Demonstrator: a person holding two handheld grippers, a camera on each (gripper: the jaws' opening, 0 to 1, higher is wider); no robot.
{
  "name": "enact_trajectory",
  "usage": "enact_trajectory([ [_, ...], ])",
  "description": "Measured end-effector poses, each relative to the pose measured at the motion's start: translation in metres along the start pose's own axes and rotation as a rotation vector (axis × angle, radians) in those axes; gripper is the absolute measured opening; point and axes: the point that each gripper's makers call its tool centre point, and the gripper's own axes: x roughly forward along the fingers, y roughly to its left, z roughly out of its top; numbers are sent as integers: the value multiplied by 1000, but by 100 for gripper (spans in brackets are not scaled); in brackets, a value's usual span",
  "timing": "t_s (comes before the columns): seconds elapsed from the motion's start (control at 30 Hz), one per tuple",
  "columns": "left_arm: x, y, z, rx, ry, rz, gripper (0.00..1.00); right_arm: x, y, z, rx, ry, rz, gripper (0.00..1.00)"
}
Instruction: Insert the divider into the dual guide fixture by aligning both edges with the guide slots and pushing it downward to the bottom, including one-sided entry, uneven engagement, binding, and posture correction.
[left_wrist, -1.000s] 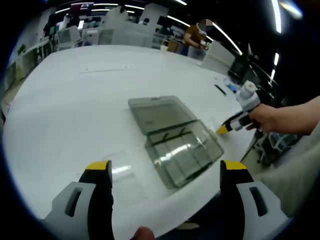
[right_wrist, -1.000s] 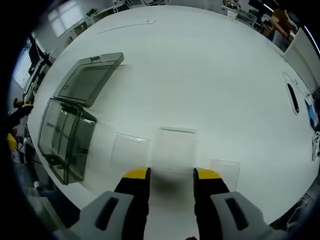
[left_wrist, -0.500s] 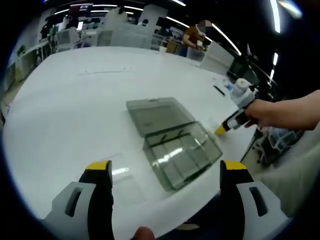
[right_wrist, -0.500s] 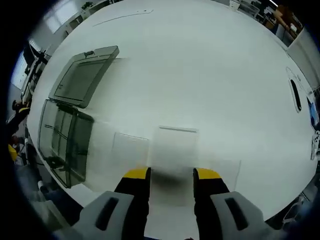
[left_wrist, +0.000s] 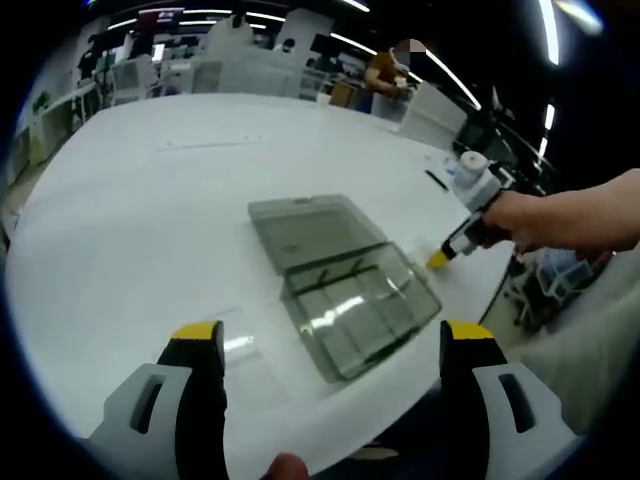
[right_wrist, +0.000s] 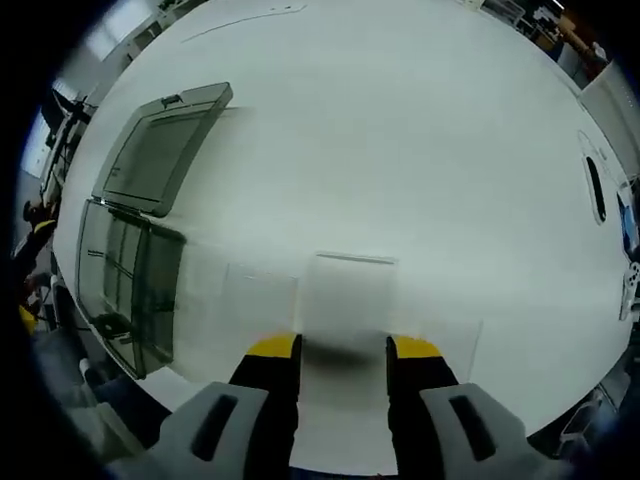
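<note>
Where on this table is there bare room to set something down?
Bare: the wide white table beyond the open smoky box. Crowded: the near edge, with clear dividers by the box and one in the right tongs.

Fixture (right_wrist: 125, 250) left of divider (right_wrist: 348, 292), on table (right_wrist: 420, 150)

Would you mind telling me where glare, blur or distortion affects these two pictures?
Left gripper view: ceiling lights glare off the smoky box, and the fisheye bows the white table's edge. Right gripper view: the clear divider at the right gripper looks smeared and faint, with a soft shadow under its near edge.
</note>
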Motion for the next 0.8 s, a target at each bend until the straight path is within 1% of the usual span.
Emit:
enact_trajectory([
  [0.23,0,-1,-1,-2,1,1,86,0,0,0,-11,-1,2,29],
  [0.47,1,-2,-2,-2,3,1,86,0,0,0,-28,28,6,29],
  [0.8,1,-2,-3,-10,3,4,85,0,0,1,-49,25,8,28],
])
